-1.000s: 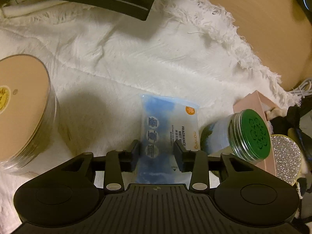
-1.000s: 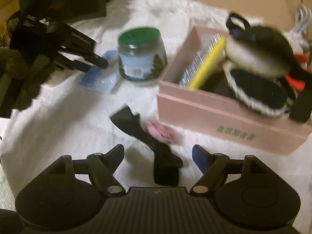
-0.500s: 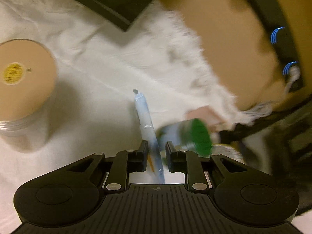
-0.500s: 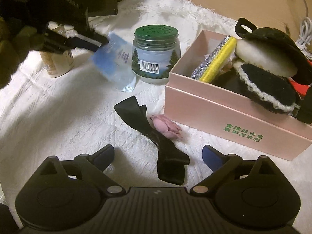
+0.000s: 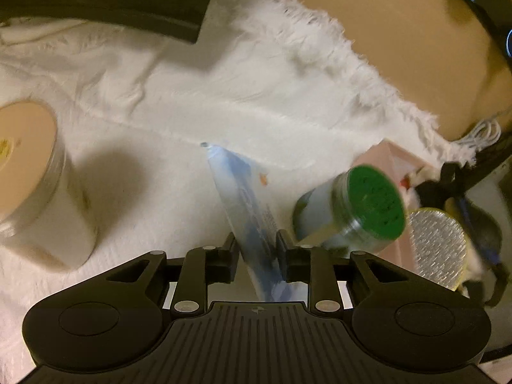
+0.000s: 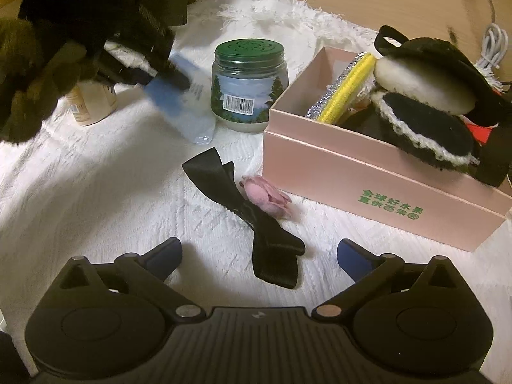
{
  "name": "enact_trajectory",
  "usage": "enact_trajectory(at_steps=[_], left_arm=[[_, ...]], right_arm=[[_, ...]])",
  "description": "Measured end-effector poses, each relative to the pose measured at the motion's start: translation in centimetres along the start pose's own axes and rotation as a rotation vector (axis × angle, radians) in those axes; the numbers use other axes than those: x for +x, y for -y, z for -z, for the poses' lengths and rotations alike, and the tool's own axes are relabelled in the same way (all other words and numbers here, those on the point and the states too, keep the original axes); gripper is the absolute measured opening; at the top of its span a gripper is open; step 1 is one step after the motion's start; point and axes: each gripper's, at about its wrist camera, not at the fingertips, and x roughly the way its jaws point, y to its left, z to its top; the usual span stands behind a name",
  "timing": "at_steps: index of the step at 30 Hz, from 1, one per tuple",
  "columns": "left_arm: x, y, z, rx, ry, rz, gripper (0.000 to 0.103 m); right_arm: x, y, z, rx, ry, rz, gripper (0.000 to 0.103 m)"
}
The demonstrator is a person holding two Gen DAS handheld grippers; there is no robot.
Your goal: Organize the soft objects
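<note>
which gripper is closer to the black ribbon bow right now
Right. The right gripper hangs open directly over the black ribbon bow, its near tail between the fingers. The left gripper is farther back beside the green-lidded jar, shut on the wet wipes pack.

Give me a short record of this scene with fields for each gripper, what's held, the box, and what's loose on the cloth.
left gripper: jaws shut on wipes pack, lifted off the white cloth
right gripper: jaws open, empty, above black bow
pink box: open, holds brush and slippers
loose on cloth: black bow with pink flower, green-lidded jar
</note>
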Motion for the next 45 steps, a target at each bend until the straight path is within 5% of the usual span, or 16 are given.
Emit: enact_trajectory(at_steps=[8, 20, 24, 29, 31, 34, 41, 45], left_arm=[[-0.1, -2.0, 0.7, -0.109, 0.034, 0.133, 0.022], [1.3, -0.3, -0.4, -0.082, 0.023, 0.043, 0.027], [2.1, -0.6, -0.7, -0.083, 0.021, 0.052, 0.024], [0.8, -0.5, 0.0, -0.029, 0.056, 0.085, 0.017], [-0.4, -0.8, 0.7, -0.001, 0.058, 0.092, 0.017], [-2.2, -2.1, 2.0, 0.018, 0.045, 0.071, 0.017], [-5.3, -4.7, 4.1, 0.063, 0.045, 0.011, 0.017], [-5.9, -5.0, 4.6, 0.085, 0.055, -0.014, 0.017]], right_arm=[[-0.2, 0.2, 0.6, 0.011, 0.021, 0.014, 0.103], [-0.3, 0.5, -0.4, -0.027, -0.028, -0.021, 0.103], [-1.8, 1.0, -1.0, -0.026, 0.057, 0.001, 0.101], [-0.1, 1.0, -2.4, -0.032, 0.003, 0.008, 0.078], [0.8, 0.4, -2.8, -0.046, -0.052, -0.019, 0.045], [0.5, -0.8, -3.6, -0.057, -0.073, -0.084, 0.024], [0.7, -3.7, -5.1, -0.106, -0.037, -0.126, 0.026], [1.3, -4.1, -5.9, -0.154, -0.007, -0.099, 0.066]])
